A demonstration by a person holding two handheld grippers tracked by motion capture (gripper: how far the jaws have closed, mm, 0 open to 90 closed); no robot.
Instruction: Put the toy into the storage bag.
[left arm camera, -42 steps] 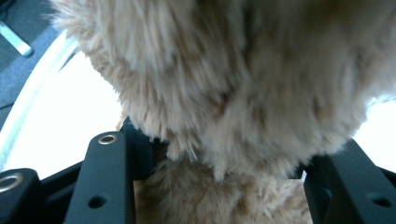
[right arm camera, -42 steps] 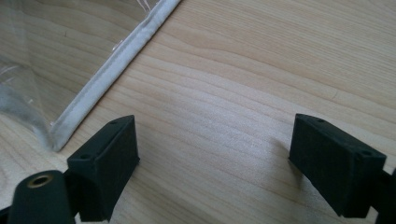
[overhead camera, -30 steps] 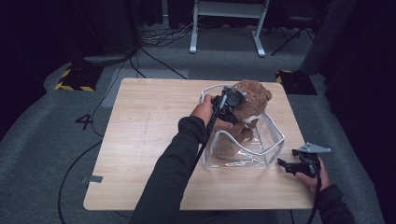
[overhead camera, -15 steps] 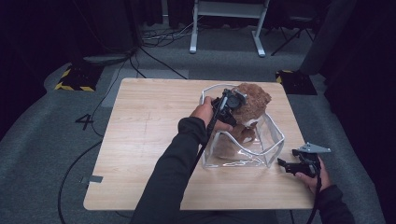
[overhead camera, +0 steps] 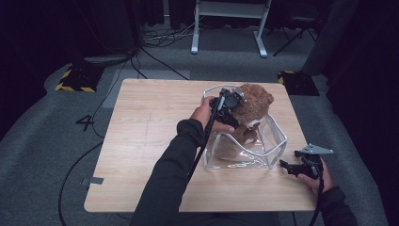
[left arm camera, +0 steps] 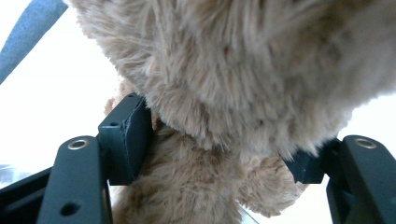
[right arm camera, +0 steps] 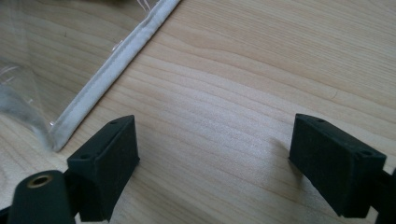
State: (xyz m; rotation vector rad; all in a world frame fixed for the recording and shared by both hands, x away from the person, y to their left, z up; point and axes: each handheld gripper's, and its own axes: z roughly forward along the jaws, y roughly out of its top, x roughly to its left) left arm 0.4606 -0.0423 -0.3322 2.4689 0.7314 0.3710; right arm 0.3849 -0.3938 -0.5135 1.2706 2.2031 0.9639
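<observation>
Toward the table's 2 o'clock corner, as the high view showed it, a brown teddy bear (overhead camera: 251, 106) sat at the far end of a clear plastic bag (overhead camera: 244, 141) with white piping along its edges, its head above the bag's rim and its legs down inside. The left gripper (overhead camera: 229, 104) met the bear from 9 o'clock; in the left gripper view its two black jaws pressed into the fur on either side, clenched on the teddy bear (left arm camera: 224, 135) just under the head. The bag stood open on the wooden table (overhead camera: 146, 132). Near the table's 4 o'clock edge, just beside the bag's near right corner, the right gripper (overhead camera: 284, 165) was held low in the person's hand (overhead camera: 317, 178). In the right gripper view its jaws stood spread wide over bare wood grain (right arm camera: 224, 93), grasping nothing, with the bag's white-piped edge (right arm camera: 116, 56) running away at 10 o'clock.
</observation>
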